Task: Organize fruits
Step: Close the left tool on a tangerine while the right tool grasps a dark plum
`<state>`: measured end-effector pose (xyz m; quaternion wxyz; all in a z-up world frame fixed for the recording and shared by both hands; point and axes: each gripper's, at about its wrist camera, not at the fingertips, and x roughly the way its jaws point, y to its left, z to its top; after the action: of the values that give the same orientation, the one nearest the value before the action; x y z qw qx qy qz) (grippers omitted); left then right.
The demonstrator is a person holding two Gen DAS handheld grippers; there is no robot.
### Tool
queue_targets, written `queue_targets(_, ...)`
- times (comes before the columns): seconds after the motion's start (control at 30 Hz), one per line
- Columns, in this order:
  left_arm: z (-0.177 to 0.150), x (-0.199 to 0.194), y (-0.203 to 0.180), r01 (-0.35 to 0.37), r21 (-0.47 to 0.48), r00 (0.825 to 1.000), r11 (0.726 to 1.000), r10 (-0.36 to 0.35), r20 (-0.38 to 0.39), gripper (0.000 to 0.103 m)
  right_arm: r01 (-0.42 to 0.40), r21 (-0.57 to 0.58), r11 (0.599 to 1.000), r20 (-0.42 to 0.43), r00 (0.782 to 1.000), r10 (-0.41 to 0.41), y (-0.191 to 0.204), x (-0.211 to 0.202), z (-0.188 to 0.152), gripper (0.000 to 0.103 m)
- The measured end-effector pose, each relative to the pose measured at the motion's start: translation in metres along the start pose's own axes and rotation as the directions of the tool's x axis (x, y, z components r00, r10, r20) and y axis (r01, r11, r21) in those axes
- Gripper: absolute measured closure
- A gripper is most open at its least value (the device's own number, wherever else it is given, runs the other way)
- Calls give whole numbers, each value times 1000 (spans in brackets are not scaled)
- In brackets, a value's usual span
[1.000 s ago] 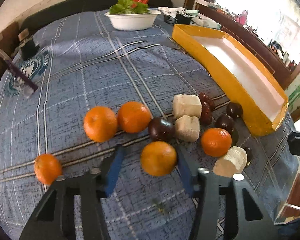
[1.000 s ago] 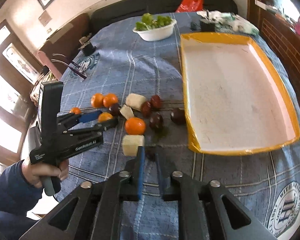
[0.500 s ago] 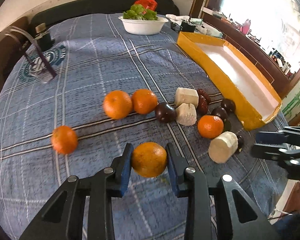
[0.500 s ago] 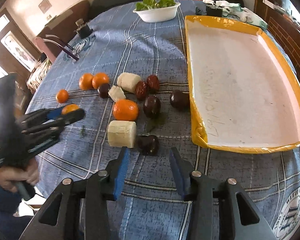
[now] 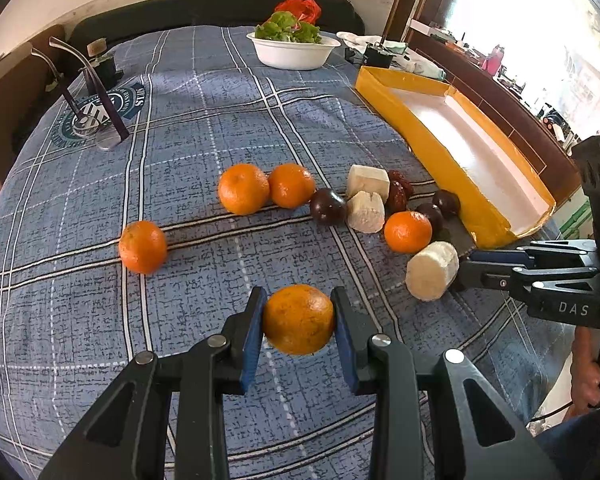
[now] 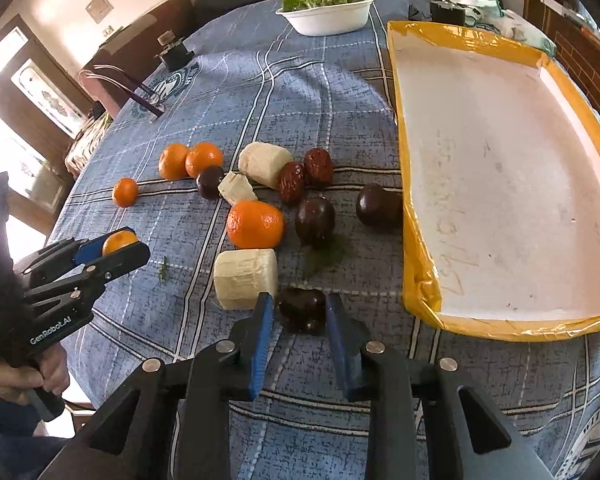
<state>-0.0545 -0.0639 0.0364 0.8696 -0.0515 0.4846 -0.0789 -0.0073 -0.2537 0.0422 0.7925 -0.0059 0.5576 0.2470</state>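
At the left, the left gripper (image 5: 298,322) was clamped on an orange (image 5: 298,319), its blue pads pressing both sides of the fruit, which appeared to hang clear of the blue checked tablecloth (image 5: 204,128). Further in lay one loose orange (image 5: 143,246) by itself, then a pair of oranges (image 5: 266,188) touching each other, then a mixed cluster: a dark round fruit (image 5: 327,212), white cut chunks (image 5: 366,200), wrinkled reddish-brown dates (image 6: 304,174), another orange (image 6: 255,224) and more dark fruits (image 6: 315,220). Nearer the right hand, a larger white chunk (image 6: 246,278) sat just beside a small dark fruit (image 6: 302,310), and the right gripper (image 6: 300,316) had that dark fruit between its jaws; they were closing, the pads looking close to its sides or just meeting them, with the fruit resting on the cloth. At the far right the yellow-rimmed tray (image 6: 420,280) showed a bare white floor with nothing in it. Judged from that, the sorting had barely begun: two pieces were being picked, none had been delivered, and, if the tray is where they belong, nearly all the fruit remained to be gathered.
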Motion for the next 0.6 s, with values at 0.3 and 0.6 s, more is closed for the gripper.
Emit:
queue_targets(0.3, 4, 0, -10, 0, 9, 1000, 1000, 0, 2, 71, -5, -40, 999, -17, 1000, 4, -4, 2, -5, 73)
queue_targets(0.6, -1, -4, -14, -11, -4, 1000, 1000, 11, -3, 71, -33, -108, 994, -7, 999, 33, 1, 10, -2, 74)
